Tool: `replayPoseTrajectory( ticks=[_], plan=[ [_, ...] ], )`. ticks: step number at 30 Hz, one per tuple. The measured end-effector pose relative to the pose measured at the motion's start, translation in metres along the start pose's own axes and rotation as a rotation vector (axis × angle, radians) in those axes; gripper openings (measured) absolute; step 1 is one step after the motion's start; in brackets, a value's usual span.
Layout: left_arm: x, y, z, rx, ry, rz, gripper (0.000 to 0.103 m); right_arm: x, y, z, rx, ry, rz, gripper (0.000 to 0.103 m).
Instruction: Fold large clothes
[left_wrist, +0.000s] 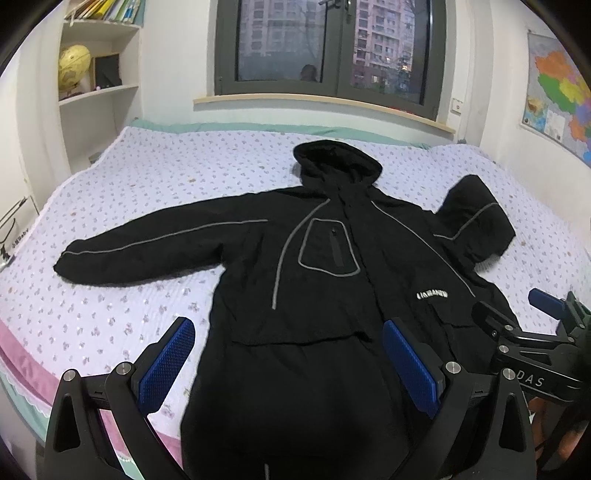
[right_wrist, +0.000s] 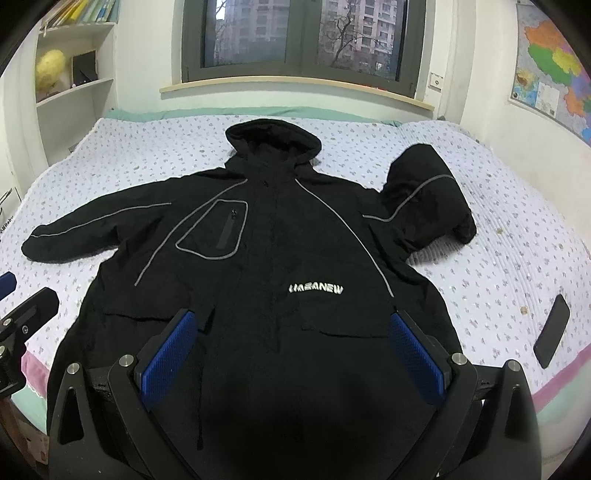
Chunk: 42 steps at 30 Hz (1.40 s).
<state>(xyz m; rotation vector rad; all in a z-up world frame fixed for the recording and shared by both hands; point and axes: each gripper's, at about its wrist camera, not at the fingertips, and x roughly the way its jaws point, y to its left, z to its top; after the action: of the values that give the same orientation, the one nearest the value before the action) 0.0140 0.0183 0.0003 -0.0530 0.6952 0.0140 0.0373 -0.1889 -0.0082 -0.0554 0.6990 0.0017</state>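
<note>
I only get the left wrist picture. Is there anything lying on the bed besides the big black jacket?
Observer: Yes. A dark phone lies flat on the floral bedspread, off to the right of the jacket.
Operator: What does the white writing on the jacket say? It's blurry for me.
Observer: The right wrist view reads it as IMEANEW.
Operator: Is the right gripper holding anything?
Observer: No. The right gripper has its jaws spread wide over the jacket's lower front, gripping nothing.
Operator: Is the phone touching the jacket?
Observer: No, bedspread shows between them.
</note>
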Motion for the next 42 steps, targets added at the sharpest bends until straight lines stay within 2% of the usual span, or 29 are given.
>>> replayPoseTrajectory(
  ticks=[6,10,14,17,20,22,24,26,28,30,32,34,36,38,40,42],
  plan=[
    [-0.003,0.006,0.013,-0.007,-0.067,0.004,0.101,-0.002,0.009,0.016,-0.011,-0.035,-0.007,0.103],
    [-0.002,0.021,0.019,-0.027,-0.068,0.028,0.101,-0.004,0.02,0.035,-0.025,-0.067,0.025,0.103],
    [0.005,0.053,0.02,-0.065,-0.077,0.098,0.101,0.002,0.043,0.056,-0.056,-0.134,0.077,0.103],
    [0.027,0.098,0.016,-0.151,-0.047,0.111,0.101,0.024,0.06,0.067,-0.067,-0.183,0.222,0.103],
    [0.05,0.149,0.016,-0.235,-0.022,0.153,0.101,0.075,0.083,0.072,-0.097,-0.183,0.194,0.103],
    [0.064,0.192,0.017,-0.3,-0.037,0.187,0.101,0.111,0.097,0.068,-0.115,-0.18,0.171,0.103],
    [0.07,0.228,0.023,-0.294,-0.093,0.25,0.101,0.144,0.108,0.058,-0.123,-0.162,0.159,0.103],
    [0.083,0.266,0.028,-0.318,-0.113,0.301,0.101,0.174,0.116,0.045,-0.124,-0.121,0.153,0.103],
    [0.094,0.314,0.03,-0.408,-0.123,0.331,0.101,0.196,0.122,0.033,-0.136,-0.08,0.15,0.103],
    [0.117,0.369,0.024,-0.567,-0.101,0.294,0.101,0.208,0.124,0.022,-0.155,-0.054,0.137,0.103],
    [0.138,0.408,0.016,-0.686,-0.073,0.239,0.101,0.215,0.13,0.019,-0.179,-0.038,0.133,0.103],
    [0.16,0.445,0.007,-0.799,-0.057,0.237,0.101,0.216,0.13,0.016,-0.183,-0.039,0.14,0.103],
    [0.18,0.459,0.002,-0.833,-0.014,0.237,0.1,0.216,0.128,0.013,-0.177,-0.032,0.15,0.103],
    [0.198,0.459,0.001,-0.823,0.002,0.196,0.1,0.221,0.128,0.013,-0.17,-0.019,0.156,0.103],
    [0.213,0.457,0.006,-0.792,0.021,0.231,0.099,0.223,0.127,0.014,-0.162,-0.008,0.165,0.103],
    [0.22,0.451,0.015,-0.741,0.019,0.257,0.078,0.224,0.125,0.015,-0.157,-0.003,0.171,0.103]
  ],
)
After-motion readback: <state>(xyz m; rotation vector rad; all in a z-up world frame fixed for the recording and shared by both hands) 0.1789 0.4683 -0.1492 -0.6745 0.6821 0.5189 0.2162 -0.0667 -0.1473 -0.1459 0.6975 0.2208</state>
